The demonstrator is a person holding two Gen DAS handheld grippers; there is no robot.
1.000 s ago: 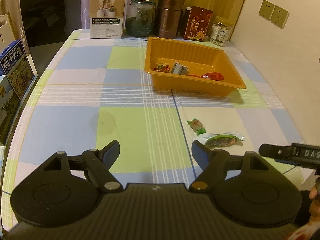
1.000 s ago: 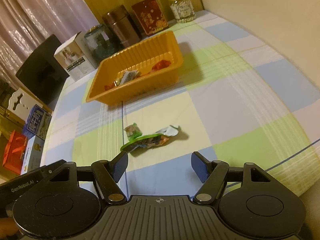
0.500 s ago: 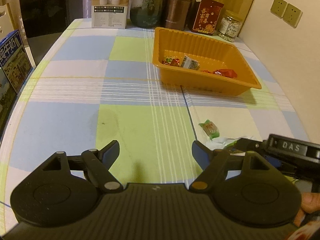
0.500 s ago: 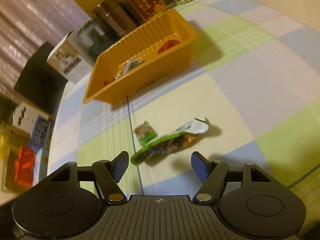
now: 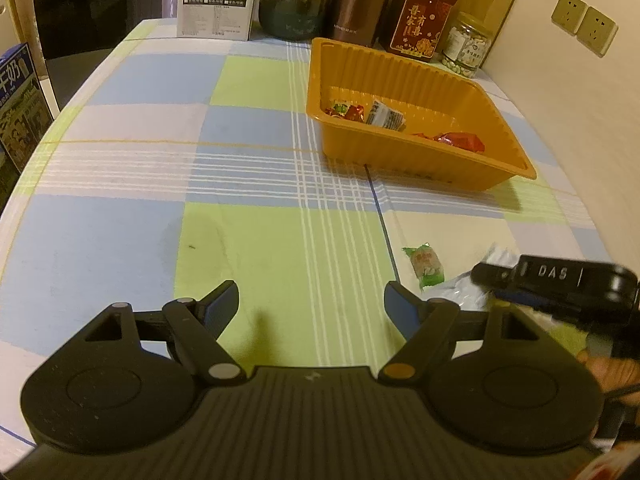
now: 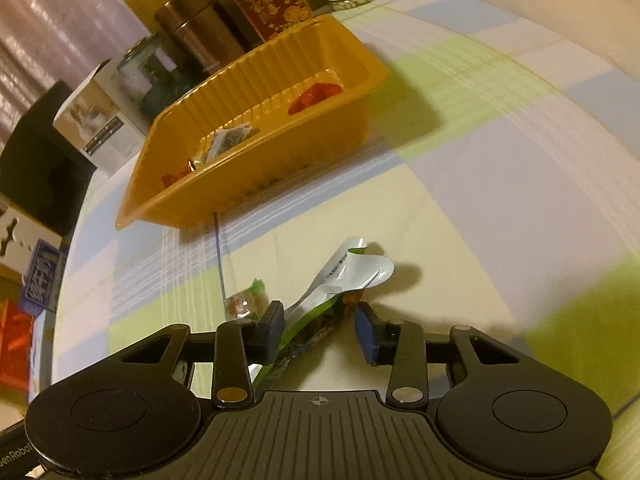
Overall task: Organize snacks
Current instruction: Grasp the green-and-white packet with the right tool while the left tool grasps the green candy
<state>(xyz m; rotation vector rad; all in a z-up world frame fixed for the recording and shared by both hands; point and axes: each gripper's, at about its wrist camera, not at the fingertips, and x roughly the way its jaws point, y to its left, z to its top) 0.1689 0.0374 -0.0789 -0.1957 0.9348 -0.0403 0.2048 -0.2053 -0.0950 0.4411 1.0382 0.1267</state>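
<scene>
An orange tray point(image 5: 516, 160) point(image 6: 360, 112) at the table's far right holds several wrapped snacks. A long green snack packet point(image 6: 320, 316) with a silvery end lies on the cloth between my right gripper's fingers; the right gripper point(image 6: 320, 328) is half closed around it, jaws straddling it with a gap on the right side. A small green wrapped candy point(image 5: 426, 266) point(image 6: 246, 304) lies just left of the packet. My left gripper point(image 5: 312, 304) is open and empty, low over the table's near middle. The right gripper also shows in the left wrist view point(image 5: 552, 284), over the packet.
A white box point(image 5: 216, 8), a glass jar point(image 5: 294, 0), a brown canister point(image 5: 356, 4), a red packet point(image 5: 420, 20) and a small jar point(image 5: 466, 46) line the back edge. Milk cartons point(image 5: 16, 108) stand at the left. A wall runs along the right.
My right gripper has moved down and forward onto the long green packet and narrowed its jaws around it. My left gripper has drifted forward a little, still open.
</scene>
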